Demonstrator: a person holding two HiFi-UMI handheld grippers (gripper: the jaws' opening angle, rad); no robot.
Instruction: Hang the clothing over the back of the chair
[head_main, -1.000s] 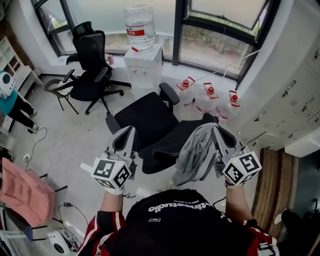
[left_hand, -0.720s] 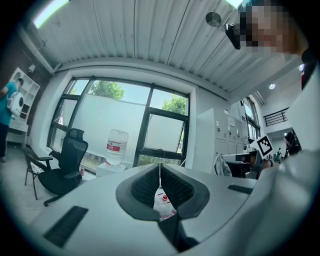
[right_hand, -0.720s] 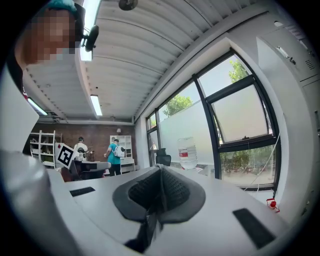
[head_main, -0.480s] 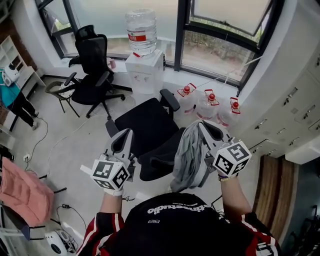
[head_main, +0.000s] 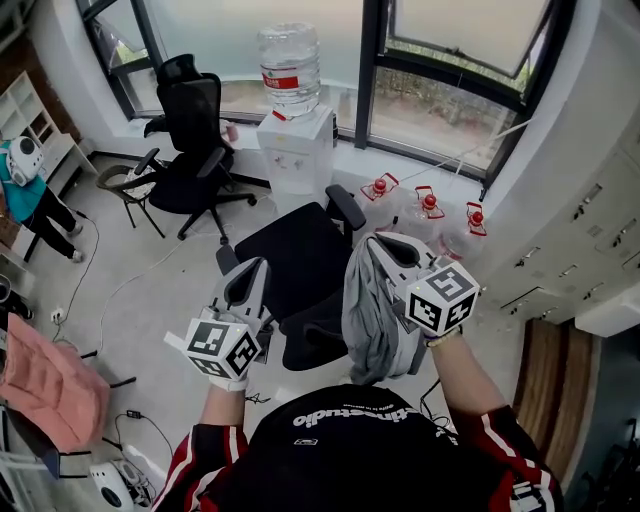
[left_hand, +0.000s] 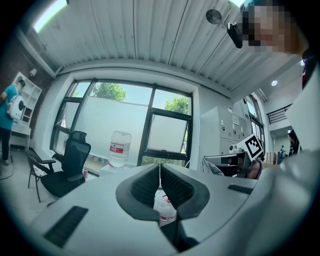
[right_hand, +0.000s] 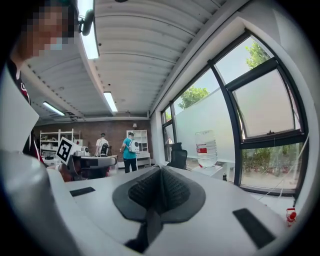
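A black office chair (head_main: 290, 250) stands right in front of me, its back (head_main: 312, 338) nearest to me. Grey clothing (head_main: 368, 312) hangs down beside the right end of that back, and my right gripper (head_main: 384, 246) is shut on its top edge. In the right gripper view, a dark strip of the clothing (right_hand: 150, 222) hangs from the closed right gripper (right_hand: 160, 172). My left gripper (head_main: 246, 284) hovers over the chair's left side, shut and empty. The left gripper (left_hand: 160, 169) shows its pads together in its own view.
A water dispenser (head_main: 292, 140) with a bottle stands by the window. A second black chair (head_main: 188, 140) is at the back left. Several water jugs (head_main: 428, 205) sit on the floor at the right. A pink cloth (head_main: 45, 385) and a person (head_main: 25, 190) are at the left.
My right gripper has swung left toward the chair's back, carrying the grey clothing with it. The left gripper has hardly shifted.
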